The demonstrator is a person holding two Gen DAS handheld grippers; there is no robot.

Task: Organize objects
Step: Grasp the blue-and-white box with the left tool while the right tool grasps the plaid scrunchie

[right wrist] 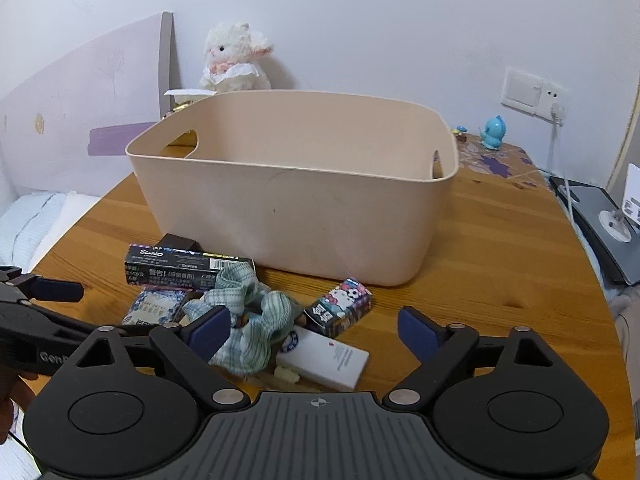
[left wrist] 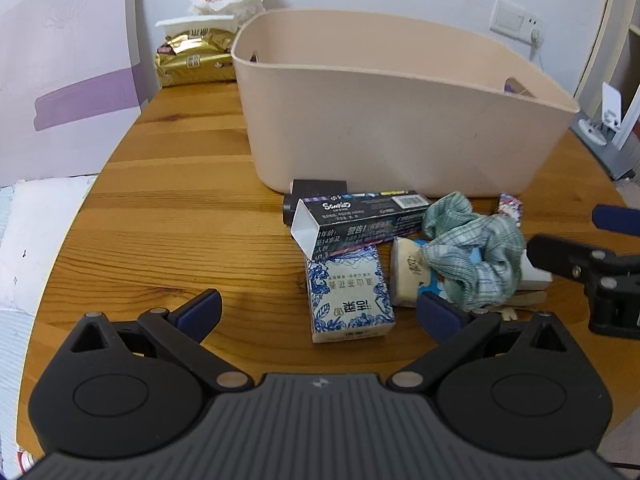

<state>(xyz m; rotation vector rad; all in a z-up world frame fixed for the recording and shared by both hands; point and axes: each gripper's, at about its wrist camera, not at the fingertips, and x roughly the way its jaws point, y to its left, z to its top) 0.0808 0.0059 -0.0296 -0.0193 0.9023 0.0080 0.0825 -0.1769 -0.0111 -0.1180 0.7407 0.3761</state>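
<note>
A beige plastic bin (left wrist: 400, 120) (right wrist: 296, 208) stands on the wooden table. In front of it lies a pile: a long black box (left wrist: 360, 216) (right wrist: 176, 268), a blue-and-white tissue pack (left wrist: 348, 300) (right wrist: 156, 306), a green checked cloth (left wrist: 476, 256) (right wrist: 248, 320), a Hello Kitty box (right wrist: 340, 306) and a white box (right wrist: 328, 358). My left gripper (left wrist: 318, 314) is open, just short of the tissue pack. My right gripper (right wrist: 314, 330) is open over the white box and the cloth. Each gripper shows at the edge of the other's view.
A plush lamb (right wrist: 236, 60) and a gold packet (left wrist: 192, 60) sit behind the bin at the wall. A blue toy figure (right wrist: 494, 132) stands at the back right. A grey stand base (right wrist: 600, 216) lies beyond the table's right edge. Bedding (left wrist: 24, 240) lies left of the table.
</note>
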